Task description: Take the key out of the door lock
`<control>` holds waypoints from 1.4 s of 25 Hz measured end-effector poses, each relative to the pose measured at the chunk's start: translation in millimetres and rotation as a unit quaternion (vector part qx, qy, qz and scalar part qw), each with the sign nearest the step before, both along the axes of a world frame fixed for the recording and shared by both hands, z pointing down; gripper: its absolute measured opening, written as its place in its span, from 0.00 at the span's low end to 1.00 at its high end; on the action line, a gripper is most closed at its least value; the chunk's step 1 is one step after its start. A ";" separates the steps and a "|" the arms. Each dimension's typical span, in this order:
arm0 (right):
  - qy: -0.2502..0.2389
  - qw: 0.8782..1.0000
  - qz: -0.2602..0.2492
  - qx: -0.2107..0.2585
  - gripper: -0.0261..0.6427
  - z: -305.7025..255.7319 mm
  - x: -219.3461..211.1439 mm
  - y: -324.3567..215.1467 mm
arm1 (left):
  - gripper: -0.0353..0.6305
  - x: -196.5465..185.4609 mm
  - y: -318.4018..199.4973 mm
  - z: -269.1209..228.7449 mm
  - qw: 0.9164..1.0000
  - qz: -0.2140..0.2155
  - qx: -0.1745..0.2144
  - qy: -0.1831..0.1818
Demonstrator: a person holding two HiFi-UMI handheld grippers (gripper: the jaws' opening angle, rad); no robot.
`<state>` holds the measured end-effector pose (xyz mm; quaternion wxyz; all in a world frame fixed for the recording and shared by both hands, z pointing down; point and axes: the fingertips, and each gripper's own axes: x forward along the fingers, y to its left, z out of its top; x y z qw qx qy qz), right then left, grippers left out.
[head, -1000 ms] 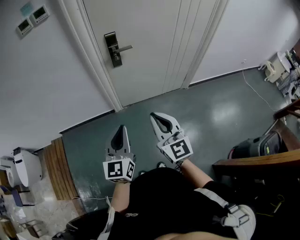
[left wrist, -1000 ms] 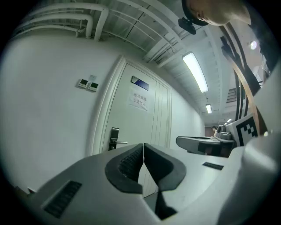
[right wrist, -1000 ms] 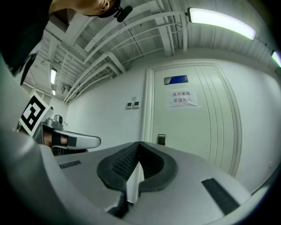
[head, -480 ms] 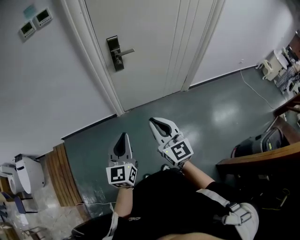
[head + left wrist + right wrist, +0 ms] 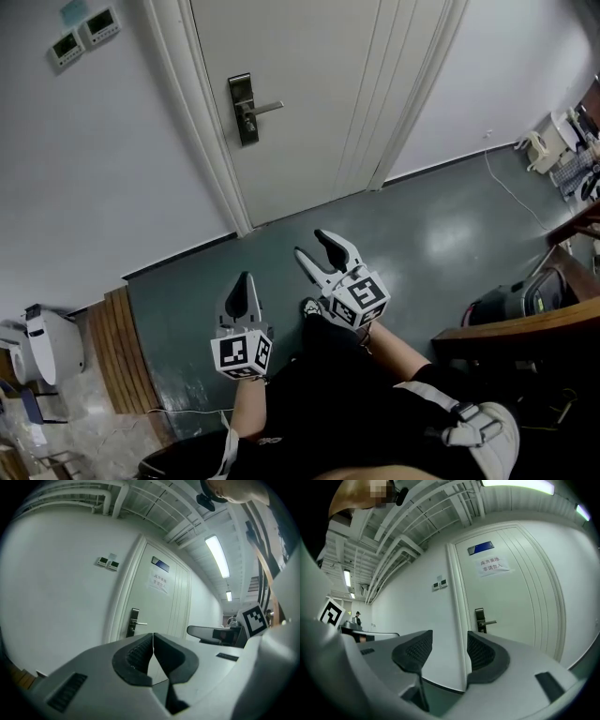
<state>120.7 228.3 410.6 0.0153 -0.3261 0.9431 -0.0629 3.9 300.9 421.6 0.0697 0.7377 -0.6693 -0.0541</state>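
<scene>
Dark metal marks the door lock point(image 5: 244, 109), a narrow plate fixed to the cream, panelled door point(image 5: 319, 84). Its long axis runs up the door, close to the frame. A slim silvery lever point(image 5: 267, 108) juts from the plate and points sideways across the door leaf, to the right in the head view. Whether the key sits below that lever I cannot tell; the plate is too small from here.

Both grippers are held low in front of the person's dark-clothed torso, over the glossy green floor point(image 5: 422, 216). They are well apart from the door, with their noses aimed towards it. The left gripper point(image 5: 244, 278) points almost straight ahead, its ribbed black pads pressed together on nothing. The right gripper point(image 5: 314, 246) is beside it, tilted a little leftward on a bare forearm. Its jaws are opening, and only the far wall and door frame show in the gap. Each grey plastic body carries a white cube with black square markers.

In the right gripper view, a pale paper notice point(image 5: 492, 565) hangs on the door above the lock.
</scene>
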 end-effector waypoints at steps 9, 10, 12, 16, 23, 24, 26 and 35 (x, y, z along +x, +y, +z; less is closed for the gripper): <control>-0.004 1.000 -0.014 0.017 0.39 -0.1 -26.2 -79.5 | 0.09 -15.8 -84.3 3.1 1.000 -0.003 -0.006 -0.020; -0.005 1.000 -0.015 0.018 0.39 -1.9 -27.2 -89.4 | 0.09 -15.1 -95.5 2.3 1.000 0.000 -0.008 -0.021; -0.005 1.000 -0.013 0.020 0.38 -4.0 -26.6 -110.0 | 0.09 -13.4 -117.9 2.2 1.000 0.002 -0.013 -0.022; -0.005 1.000 -0.013 0.002 0.39 3.9 -25.1 -147.8 | 0.09 -11.5 -158.2 8.1 0.999 0.006 -0.032 -0.022; 0.000 1.000 -0.021 -0.017 0.39 17.0 -22.1 -210.2 | 0.09 -11.0 -217.0 22.3 0.998 -0.005 -0.061 -0.025; -0.002 1.000 -0.023 -0.019 0.39 18.0 -22.6 -216.8 | 0.09 -12.0 -222.6 24.2 0.997 -0.007 -0.067 -0.027; -0.007 0.999 -0.028 -0.025 0.40 20.6 -25.0 -228.6 | 0.09 -14.5 -234.2 27.6 0.996 -0.010 -0.077 -0.031; -0.018 0.998 -0.042 -0.038 0.42 26.8 -32.6 -282.5 | 0.09 -22.2 -283.4 24.3 0.995 -0.024 -0.084 -0.041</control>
